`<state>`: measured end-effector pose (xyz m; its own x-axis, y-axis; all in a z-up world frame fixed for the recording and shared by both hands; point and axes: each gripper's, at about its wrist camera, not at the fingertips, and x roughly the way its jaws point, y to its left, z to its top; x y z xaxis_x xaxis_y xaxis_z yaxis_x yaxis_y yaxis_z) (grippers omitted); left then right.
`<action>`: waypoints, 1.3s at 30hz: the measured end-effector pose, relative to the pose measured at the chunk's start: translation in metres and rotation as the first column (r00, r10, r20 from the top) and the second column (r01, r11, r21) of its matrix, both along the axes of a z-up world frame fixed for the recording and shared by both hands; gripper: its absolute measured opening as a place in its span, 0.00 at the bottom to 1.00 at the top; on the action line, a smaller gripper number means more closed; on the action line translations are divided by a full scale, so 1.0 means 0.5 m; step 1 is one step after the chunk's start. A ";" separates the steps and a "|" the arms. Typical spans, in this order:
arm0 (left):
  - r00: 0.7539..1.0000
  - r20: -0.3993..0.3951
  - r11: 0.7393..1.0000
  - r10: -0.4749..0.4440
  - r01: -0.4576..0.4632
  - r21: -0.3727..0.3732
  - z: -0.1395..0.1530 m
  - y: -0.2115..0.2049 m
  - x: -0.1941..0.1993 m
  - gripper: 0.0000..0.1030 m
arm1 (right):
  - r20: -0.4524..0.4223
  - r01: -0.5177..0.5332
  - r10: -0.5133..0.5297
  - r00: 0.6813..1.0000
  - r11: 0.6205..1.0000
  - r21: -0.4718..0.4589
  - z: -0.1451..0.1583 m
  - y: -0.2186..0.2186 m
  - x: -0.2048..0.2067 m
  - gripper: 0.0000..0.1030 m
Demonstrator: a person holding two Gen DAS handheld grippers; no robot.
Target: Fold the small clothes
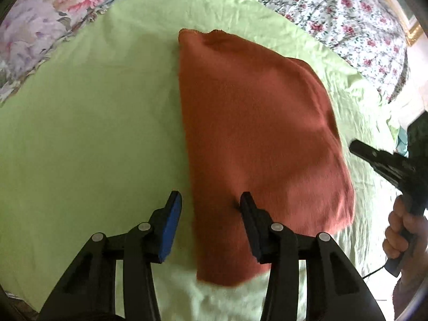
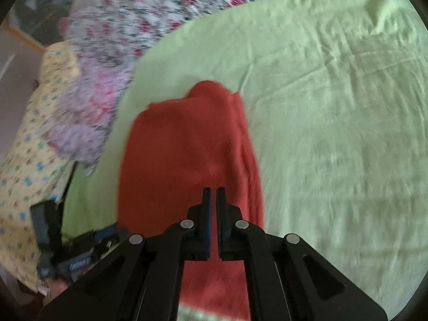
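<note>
The red garment [image 1: 256, 139] is a soft, matt cloth with a slightly fuzzy nap. Under it, the green sheet [image 1: 88, 133] is thin matt cotton-like cloth, finely creased. The floral bedding [image 1: 345, 13] is printed cloth. The left gripper [image 1: 211, 200] is matt black plastic with dull metal rivets; one finger [image 1: 171, 227] has a blue rubbery pad.

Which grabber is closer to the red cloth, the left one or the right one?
Left. The left gripper straddles the near left edge of the red cloth, jaws apart, one finger on the fabric. The right gripper is shut and empty, off the cloth's right side.
</note>
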<state>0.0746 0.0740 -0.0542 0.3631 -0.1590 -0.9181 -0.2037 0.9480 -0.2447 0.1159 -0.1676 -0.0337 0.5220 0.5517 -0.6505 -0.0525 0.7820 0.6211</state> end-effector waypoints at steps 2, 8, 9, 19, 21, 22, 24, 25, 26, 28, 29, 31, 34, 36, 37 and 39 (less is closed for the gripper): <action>1.000 0.008 1.000 -0.014 0.014 0.006 0.005 -0.004 -0.028 0.45 | 0.010 -0.016 0.016 1.000 1.000 0.016 0.004 0.003 -0.039 0.04; 0.997 -0.009 0.997 -0.070 0.071 0.031 -0.006 -0.034 -0.089 0.47 | -0.020 -0.051 0.051 0.998 0.999 -0.004 -0.025 0.022 -0.147 0.04; 0.997 -0.013 0.996 -0.079 0.080 0.039 -0.010 -0.037 -0.099 0.47 | -0.028 -0.047 0.047 0.999 0.999 -0.014 -0.030 0.023 -0.152 0.04; 0.984 0.088 0.975 -0.158 0.142 0.170 0.032 -0.058 -0.202 0.61 | 0.016 -0.013 0.014 1.000 0.996 -0.094 -0.021 0.052 -0.280 0.53; 0.978 0.119 0.969 -0.170 0.144 0.201 0.045 -0.061 -0.229 0.67 | 0.053 -0.021 0.028 0.998 0.992 -0.128 -0.013 0.063 -0.312 0.53; 0.976 0.132 0.966 -0.174 0.143 0.216 0.051 -0.063 -0.239 0.71 | 0.060 -0.028 0.037 0.998 0.989 -0.144 -0.010 0.069 -0.322 0.54; 0.971 0.157 0.960 -0.180 0.138 0.243 0.061 -0.066 -0.259 0.77 | 0.080 -0.033 0.048 0.996 0.983 -0.183 -0.004 0.085 -0.337 0.56; 0.968 0.170 0.957 -0.182 0.135 0.257 0.066 -0.067 -0.269 0.79 | 0.097 -0.037 0.058 0.994 0.976 -0.212 0.000 0.094 -0.346 0.59; 0.967 0.176 0.956 -0.184 0.134 0.263 0.069 -0.070 -0.274 0.79 | 0.107 -0.037 0.064 0.992 0.972 -0.231 0.002 0.099 -0.349 0.62; 0.966 0.178 0.953 -0.189 0.136 0.270 0.072 -0.070 -0.281 0.79 | 0.138 -0.034 0.075 0.988 0.961 -0.276 0.008 0.111 -0.361 0.66; 0.966 0.175 0.951 -0.190 0.137 0.275 0.071 -0.072 -0.282 0.79 | 0.147 -0.036 0.081 0.986 0.957 -0.289 0.010 0.117 -0.364 0.69; 0.965 0.177 0.949 -0.192 0.137 0.285 0.073 -0.075 -0.283 0.79 | 0.148 -0.043 0.092 0.985 0.952 -0.304 0.011 0.124 -0.360 0.73; 0.965 0.170 0.942 -0.199 0.141 0.306 0.074 -0.081 -0.279 0.79 | 0.152 -0.045 0.098 0.983 0.946 -0.321 0.013 0.137 -0.358 0.77; 0.964 0.171 0.937 -0.202 0.140 0.319 0.075 -0.082 -0.273 0.79 | 0.158 -0.043 0.105 0.982 0.933 -0.357 0.014 0.144 -0.353 0.80; 0.964 0.169 0.936 -0.206 0.144 0.320 0.077 -0.085 -0.267 0.79 | 0.158 -0.043 0.108 0.982 0.928 -0.370 0.014 0.145 -0.351 0.81; 0.962 0.167 0.935 -0.215 0.153 0.320 0.081 -0.091 -0.256 0.79 | 0.162 -0.045 0.115 0.980 0.922 -0.384 0.019 0.146 -0.343 0.82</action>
